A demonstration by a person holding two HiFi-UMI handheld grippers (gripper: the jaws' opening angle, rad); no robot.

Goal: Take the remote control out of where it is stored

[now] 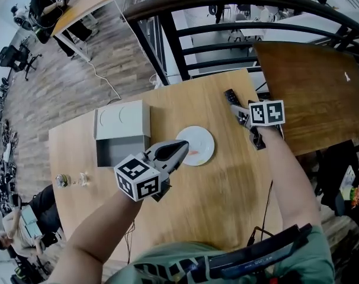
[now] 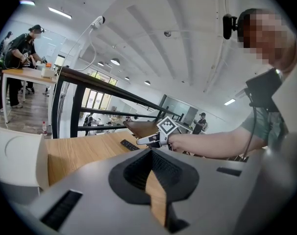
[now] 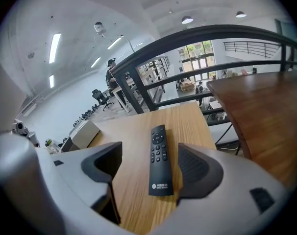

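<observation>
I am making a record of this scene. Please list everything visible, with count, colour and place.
remote control: one, black, flat on the light table, between the right gripper jaws
box: one, grey, left on that table in the head view
plate: one, white, mid-table
small clear object: one, table's left edge, too small to identify
dark table: one, brown, on the right
railing: one, black, beyond the tables
left gripper: one, grey, shut, empty
right gripper: one, grey, open, not gripping
</observation>
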